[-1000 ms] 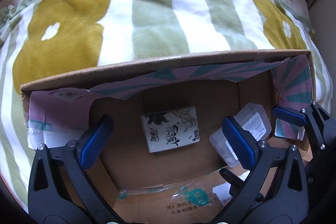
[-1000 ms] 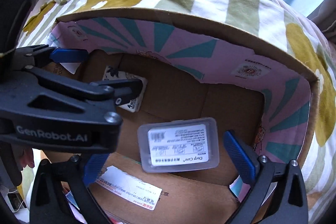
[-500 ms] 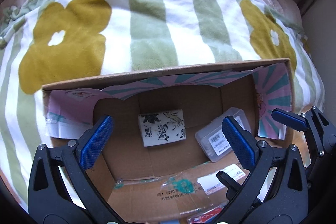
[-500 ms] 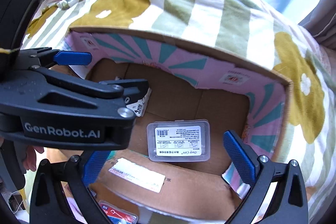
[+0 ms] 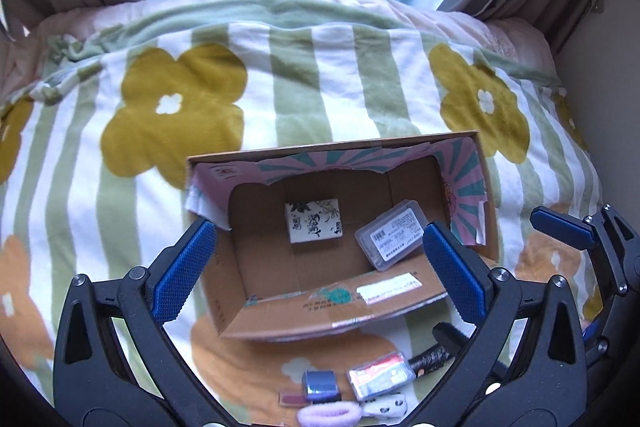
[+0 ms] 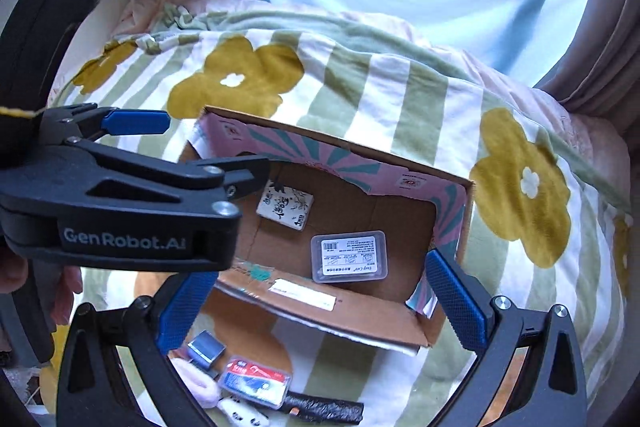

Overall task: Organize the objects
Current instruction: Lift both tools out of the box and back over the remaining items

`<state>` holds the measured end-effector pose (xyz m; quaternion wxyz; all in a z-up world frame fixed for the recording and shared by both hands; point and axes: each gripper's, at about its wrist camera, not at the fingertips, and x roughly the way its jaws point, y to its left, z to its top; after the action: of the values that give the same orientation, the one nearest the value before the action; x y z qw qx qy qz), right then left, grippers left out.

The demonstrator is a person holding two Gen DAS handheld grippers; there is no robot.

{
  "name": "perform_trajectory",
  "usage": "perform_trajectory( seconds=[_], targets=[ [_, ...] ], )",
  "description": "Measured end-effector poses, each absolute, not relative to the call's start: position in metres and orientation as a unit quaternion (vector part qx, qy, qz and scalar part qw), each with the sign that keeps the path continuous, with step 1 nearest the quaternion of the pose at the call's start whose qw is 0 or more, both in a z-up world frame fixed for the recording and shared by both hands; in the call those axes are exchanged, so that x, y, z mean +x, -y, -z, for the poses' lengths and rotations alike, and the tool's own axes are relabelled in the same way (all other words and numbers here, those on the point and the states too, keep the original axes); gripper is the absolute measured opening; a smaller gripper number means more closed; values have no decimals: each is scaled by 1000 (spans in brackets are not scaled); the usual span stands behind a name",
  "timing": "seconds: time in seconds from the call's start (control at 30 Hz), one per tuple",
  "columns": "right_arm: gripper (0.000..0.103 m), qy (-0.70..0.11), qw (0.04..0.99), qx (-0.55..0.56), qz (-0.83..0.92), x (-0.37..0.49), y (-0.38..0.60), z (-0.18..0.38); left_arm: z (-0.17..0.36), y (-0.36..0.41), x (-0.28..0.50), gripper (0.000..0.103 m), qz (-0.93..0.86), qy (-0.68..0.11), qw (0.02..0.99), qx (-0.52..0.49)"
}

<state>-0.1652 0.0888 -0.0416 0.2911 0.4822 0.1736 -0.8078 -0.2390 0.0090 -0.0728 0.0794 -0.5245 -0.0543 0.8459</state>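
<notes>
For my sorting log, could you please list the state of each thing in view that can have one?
Box: open, flaps spread, on the blanket.
Tissue pack: flat on the box floor.
Clear case: closed, inside the box.
Red case: closed, outside the box.
Blue block: outside the box.
Left gripper: jaws open, empty.
Right gripper: jaws open, empty.

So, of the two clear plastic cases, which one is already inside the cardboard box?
The clear case with the white barcode label, lying right of the tissue pack in the cardboard box. The case with red contents lies outside on the blanket.
</notes>
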Motion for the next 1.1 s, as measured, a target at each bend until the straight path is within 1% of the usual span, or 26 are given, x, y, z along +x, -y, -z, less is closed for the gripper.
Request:
perform_trajectory(
  seconds=[0.23,0.43,0.6,0.77,0.93,1.1],
  targets=[
    [103,-144,267,456,837,-128,-108,-5,23,16,-178,103,-864,71,54,-496],
    [103,-119,257,443,851,-84,-128,-30,-8,35,-113,103,-877,69,34,-474],
    [103,-115,259,432,856,-42,-145,-38,-17,49,-58,103,-876,92,25,-473],
    [103,-104,256,433,858,-11,-163,-36,-13,58,-8,103,-869,124,25,-478],
    [103,-100,252,429,862,6,-172,-40,-11,57,19,103,-869,122,22,-479],
    [103,-89,258,414,869,13,-176,-52,-20,57,33,103,-876,117,21,-467]
  ],
)
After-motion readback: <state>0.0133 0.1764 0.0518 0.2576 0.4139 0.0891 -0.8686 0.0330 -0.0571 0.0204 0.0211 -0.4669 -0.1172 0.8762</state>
